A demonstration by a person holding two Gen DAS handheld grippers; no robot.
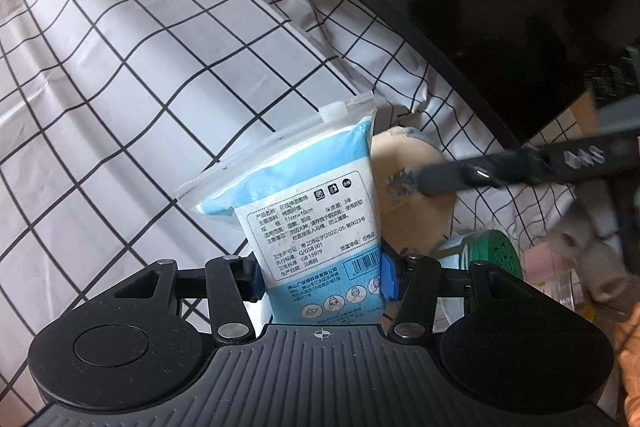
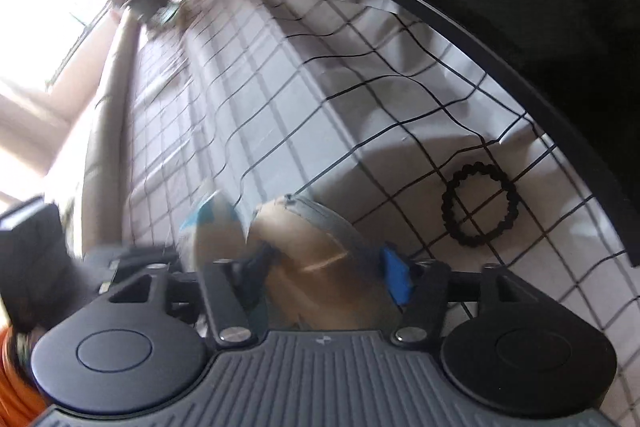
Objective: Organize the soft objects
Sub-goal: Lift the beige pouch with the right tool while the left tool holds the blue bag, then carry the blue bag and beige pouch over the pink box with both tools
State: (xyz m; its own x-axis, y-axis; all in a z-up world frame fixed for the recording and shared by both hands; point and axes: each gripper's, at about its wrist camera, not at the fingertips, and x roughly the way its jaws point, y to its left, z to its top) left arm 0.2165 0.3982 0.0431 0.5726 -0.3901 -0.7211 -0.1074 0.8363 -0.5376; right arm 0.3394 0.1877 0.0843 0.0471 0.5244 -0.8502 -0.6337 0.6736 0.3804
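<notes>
My left gripper [image 1: 322, 279] is shut on the lower part of a blue and white zip pouch of cotton pads [image 1: 304, 199], which stands upright over the checked cloth [image 1: 140, 75]. Right behind the pouch is a tan round soft pad with a grey rim [image 1: 408, 211]. A finger of the right gripper [image 1: 480, 173] reaches across it from the right. In the blurred right wrist view the tan pad [image 2: 320, 259] fills the gap of my right gripper [image 2: 326, 273], whose blue pads press on both its sides. The pouch [image 2: 212, 223] shows just left of it.
A black beaded hair tie [image 2: 478, 205] lies on the checked cloth [image 2: 360, 87] to the right. A green-lidded jar [image 1: 496, 255] and a gloved hand [image 1: 592, 251] are at the right. A dark curved edge [image 1: 400, 19] borders the cloth.
</notes>
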